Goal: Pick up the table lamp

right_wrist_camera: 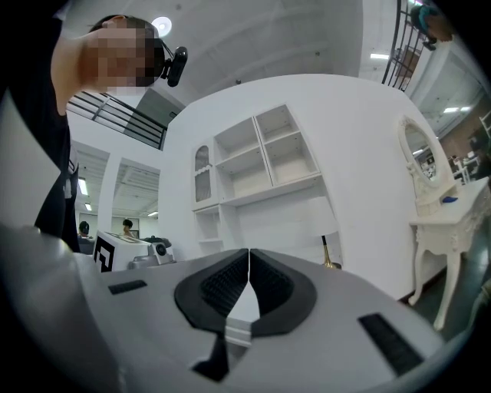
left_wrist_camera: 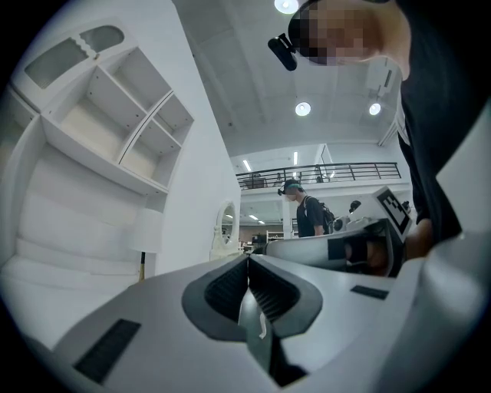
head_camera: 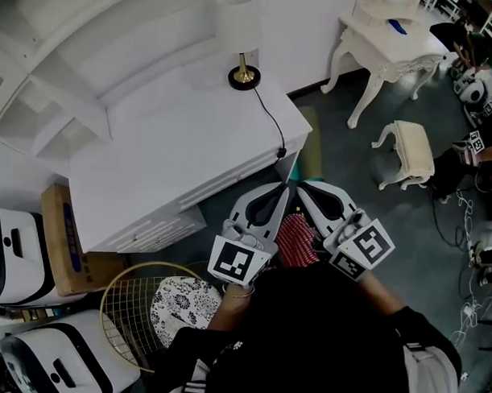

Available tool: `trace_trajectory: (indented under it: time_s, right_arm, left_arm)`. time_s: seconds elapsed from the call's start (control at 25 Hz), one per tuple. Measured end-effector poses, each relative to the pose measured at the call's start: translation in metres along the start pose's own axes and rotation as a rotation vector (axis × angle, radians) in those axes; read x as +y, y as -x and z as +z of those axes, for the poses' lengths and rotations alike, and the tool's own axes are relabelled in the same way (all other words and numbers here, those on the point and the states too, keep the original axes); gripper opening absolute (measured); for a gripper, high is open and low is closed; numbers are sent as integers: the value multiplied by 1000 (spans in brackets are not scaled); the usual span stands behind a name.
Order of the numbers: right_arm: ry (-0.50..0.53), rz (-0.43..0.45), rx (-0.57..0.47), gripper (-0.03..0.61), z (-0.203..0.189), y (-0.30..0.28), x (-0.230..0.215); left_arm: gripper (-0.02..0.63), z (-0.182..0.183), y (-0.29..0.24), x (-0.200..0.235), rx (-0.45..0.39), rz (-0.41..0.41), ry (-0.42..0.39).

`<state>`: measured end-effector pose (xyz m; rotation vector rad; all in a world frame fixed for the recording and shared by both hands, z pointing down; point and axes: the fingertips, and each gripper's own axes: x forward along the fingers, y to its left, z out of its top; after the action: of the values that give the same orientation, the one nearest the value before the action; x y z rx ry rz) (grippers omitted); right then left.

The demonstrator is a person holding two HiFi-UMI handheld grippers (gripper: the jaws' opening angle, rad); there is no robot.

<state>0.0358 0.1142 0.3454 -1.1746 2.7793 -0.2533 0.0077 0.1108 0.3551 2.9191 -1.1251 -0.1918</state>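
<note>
Looking down in the head view, the person holds both grippers close to the body, side by side, their tips nearly meeting just off the front corner of the white worktop (head_camera: pixel 172 146). The left gripper (head_camera: pixel 280 192) and the right gripper (head_camera: pixel 306 189) both look empty. The table lamp (head_camera: pixel 240 39) stands upright at the far edge of the worktop, well apart from both grippers, its black cord (head_camera: pixel 269 118) trailing across the surface to the near right edge. A racket (head_camera: pixel 133 312) lies on the floor at lower left.

In the left gripper view, the fingers (left_wrist_camera: pixel 219 292) are pressed together with nothing between them. The lamp shows off to the left against the white wall, beyond the tips, and the right gripper sits alongside at the right.

In the right gripper view, that gripper's fingers likewise meet tip to tip and hold nothing. The lamp stands to the right of the tips, below the wall shelves (right_wrist_camera: pixel 265 157).
</note>
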Motion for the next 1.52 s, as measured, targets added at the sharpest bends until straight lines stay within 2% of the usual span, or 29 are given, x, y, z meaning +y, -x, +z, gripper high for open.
trace_trajectory:
  time_s: [0.24,0.4,0.68,0.84,1.04,1.2,1.32,1.44,1.52]
  right_arm:
    - [-15,31,-7,17,-2,-18,-15]
    - [-18,62,-2,17,-2,-37,-28]
    - [-31,114,10,17,1,-71,-57]
    - [-49,134,14,17,4,-86,-63]
    - [-55,159,16,17,7,-102,-58]
    - [-69,172,22,17,7,-117,-75]
    - [-63,184,24,17,11,-129,-89]
    - [-59,186,23,17,15,-141,-105]
    - [-56,193,25,17,16,-148,-112]
  left_arm:
    - [12,-6,-8,19,27,34,-17]
    - [12,3,-24,34,-8,50,-37]
    - [12,0,-53,64,11,95,-51]
    - [12,-4,-55,79,46,126,-39]
    - [12,9,-51,94,33,146,-49]
    - [12,-2,-66,110,66,157,-52]
    - [12,5,-84,121,45,158,-56]
    - [12,-2,-97,134,61,156,-27]
    - [12,5,-106,142,35,157,-27]
